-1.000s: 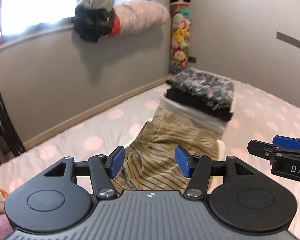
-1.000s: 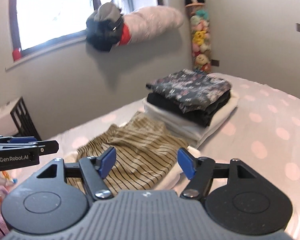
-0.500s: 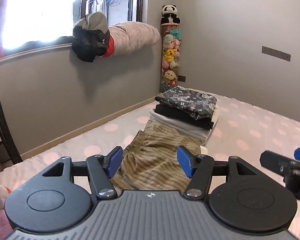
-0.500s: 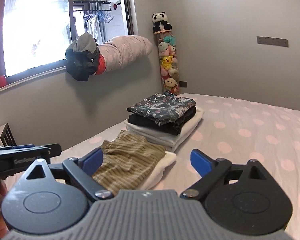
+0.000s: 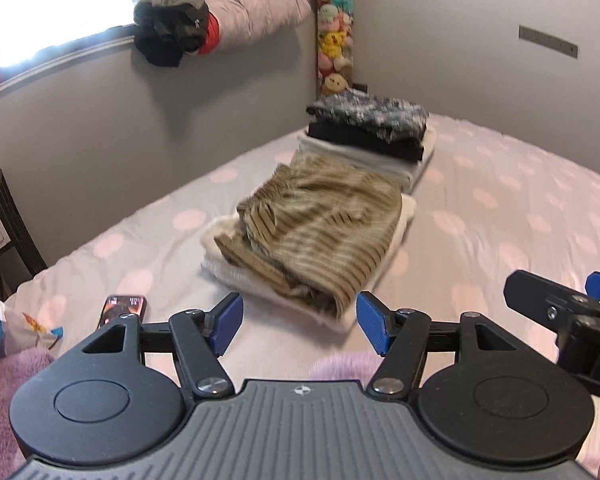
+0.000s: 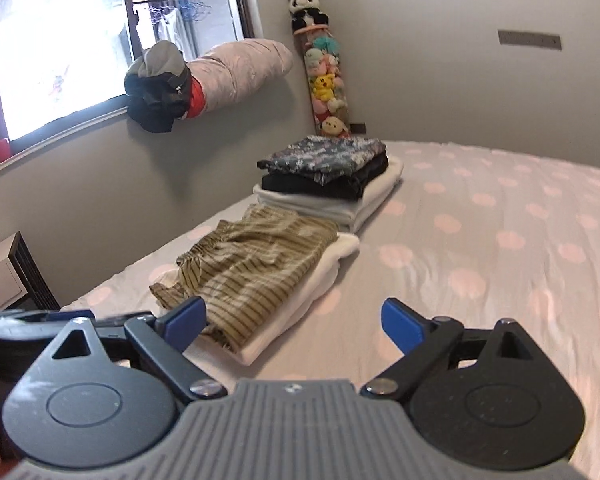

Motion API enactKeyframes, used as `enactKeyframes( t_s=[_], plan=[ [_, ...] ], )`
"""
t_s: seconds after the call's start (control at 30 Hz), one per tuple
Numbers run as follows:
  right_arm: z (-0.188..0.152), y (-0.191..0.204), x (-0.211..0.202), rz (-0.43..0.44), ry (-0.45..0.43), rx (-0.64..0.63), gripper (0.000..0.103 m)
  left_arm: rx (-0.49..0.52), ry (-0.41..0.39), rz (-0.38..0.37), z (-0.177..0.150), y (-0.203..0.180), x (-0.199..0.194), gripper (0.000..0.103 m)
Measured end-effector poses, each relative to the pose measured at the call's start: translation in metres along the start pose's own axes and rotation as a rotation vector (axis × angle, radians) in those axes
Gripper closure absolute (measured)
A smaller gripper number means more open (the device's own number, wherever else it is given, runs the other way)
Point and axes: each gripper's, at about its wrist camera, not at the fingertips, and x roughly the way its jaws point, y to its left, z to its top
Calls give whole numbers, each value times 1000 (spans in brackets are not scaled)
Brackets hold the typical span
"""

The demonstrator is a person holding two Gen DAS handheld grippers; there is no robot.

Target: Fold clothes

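Note:
A folded tan striped garment [image 5: 316,228] lies on a folded white garment [image 5: 224,272] on the bed; both show in the right wrist view too, the striped one [image 6: 256,268] on the white one [image 6: 328,272]. Behind them stands a stack of folded clothes [image 5: 372,136] [image 6: 332,176], floral on top, black, then white. My left gripper [image 5: 300,322] is open and empty, just short of the striped pile. My right gripper [image 6: 294,322] is open and empty, to the right of it. A purple garment [image 5: 340,364] lies under my left gripper.
The bed [image 6: 500,240] has a pale sheet with pink dots. A phone [image 5: 122,310] and a printed bag [image 5: 4,328] lie at the left near edge. A grey wall, a window sill with bundled bedding [image 6: 220,72], and a plush toy column [image 6: 324,80] stand behind. A dark side table [image 5: 4,220] is left.
Both grippers have pulled back and risen from the striped garment, which now lies free on the white one. The right gripper's jaws opened wider.

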Motion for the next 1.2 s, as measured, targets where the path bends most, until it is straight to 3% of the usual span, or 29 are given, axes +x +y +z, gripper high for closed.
enactKeyframes(
  t_s=[0.43,1.2],
  plan=[
    [-18,-2,8,-34,54,-33,7,30,26,5,-15,-9,-4,29],
    [-13,-5,-1,-42,20,-21,7,60,25,5,-4,-12,-9,29]
  ],
)
